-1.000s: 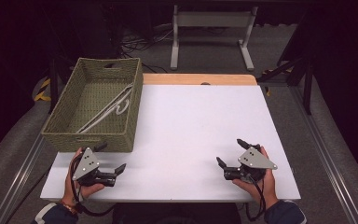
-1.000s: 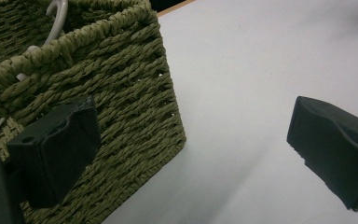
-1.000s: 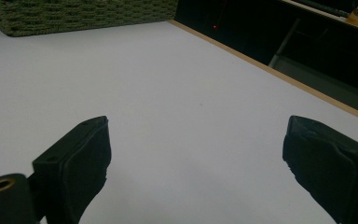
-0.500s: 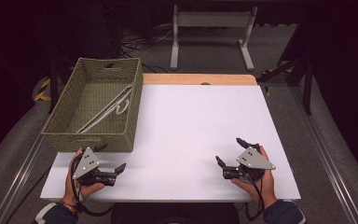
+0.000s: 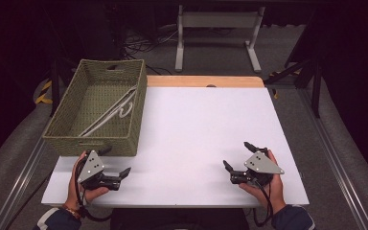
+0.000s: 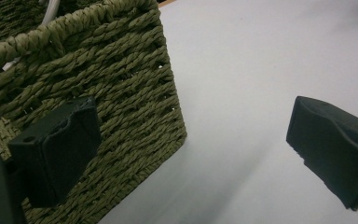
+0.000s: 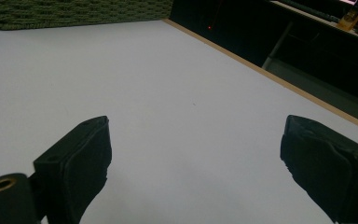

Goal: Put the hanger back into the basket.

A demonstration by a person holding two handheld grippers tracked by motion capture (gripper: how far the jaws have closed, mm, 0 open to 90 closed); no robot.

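White table (image 5: 201, 129) lay bare; woven basket (image 5: 98, 108), far left, looked light, stiff, best gripped at rim; left gripper (image 5: 117, 163) and right gripper (image 5: 237, 155) both gaped, holding nothing.

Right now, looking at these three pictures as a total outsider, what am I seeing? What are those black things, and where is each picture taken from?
A person sits at a white table and holds a hand-operated tool in each hand. These are the left gripper and the right gripper, each with two black jaws. One picture looks down from above. The other two come from small cameras riding on the grippers, looking out along their jaws. A green woven basket stands at the table's left, with white hangers inside. Both grippers are open and hold nothing. The left one is beside the basket's near corner.
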